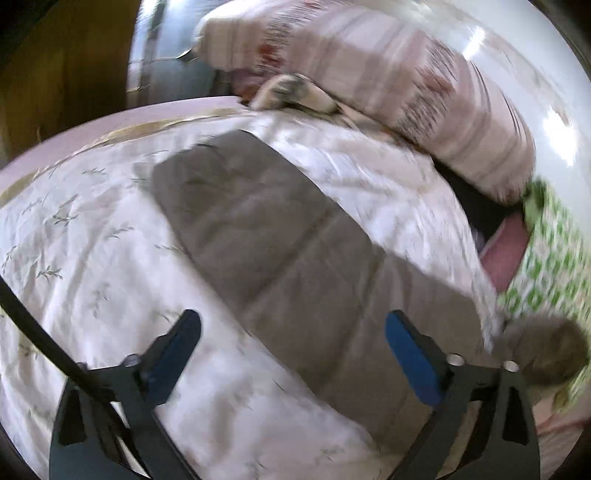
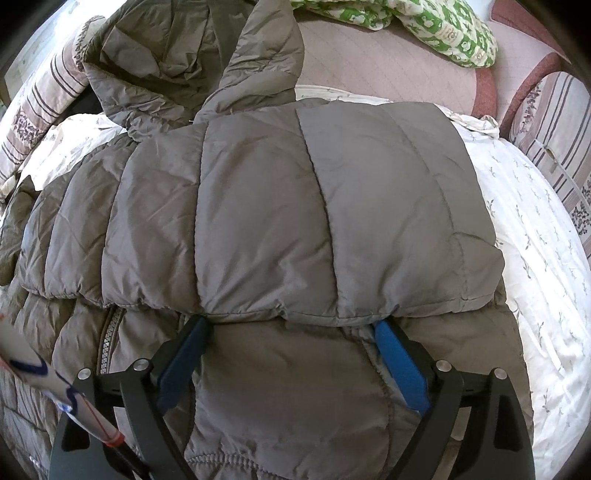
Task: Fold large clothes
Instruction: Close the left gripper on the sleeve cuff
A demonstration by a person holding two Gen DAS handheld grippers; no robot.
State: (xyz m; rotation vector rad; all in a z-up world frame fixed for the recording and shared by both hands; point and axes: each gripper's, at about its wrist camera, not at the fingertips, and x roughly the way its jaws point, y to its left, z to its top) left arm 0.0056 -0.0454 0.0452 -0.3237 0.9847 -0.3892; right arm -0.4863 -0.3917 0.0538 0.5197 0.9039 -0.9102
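Note:
A grey quilted puffer jacket [image 2: 295, 206] lies on a white floral sheet [image 2: 535, 229], one padded panel folded over the lower body, its hood [image 2: 177, 59] spread at the far side. My right gripper [image 2: 291, 325] is open, its blue fingertips [image 2: 399, 362] at the edge of the folded panel, resting on the jacket. In the blurred left wrist view a long grey part of the jacket [image 1: 277, 251] runs diagonally across the sheet [image 1: 92, 258]. My left gripper [image 1: 293, 321] is open and empty above it.
A striped pillow [image 1: 388, 81] lies at the far side of the bed and shows in the right wrist view [image 2: 40, 96]. A green-patterned quilt [image 2: 443, 26] lies beyond the jacket. Another striped cushion [image 2: 554, 140] sits at right. A wooden panel [image 1: 62, 74] stands far left.

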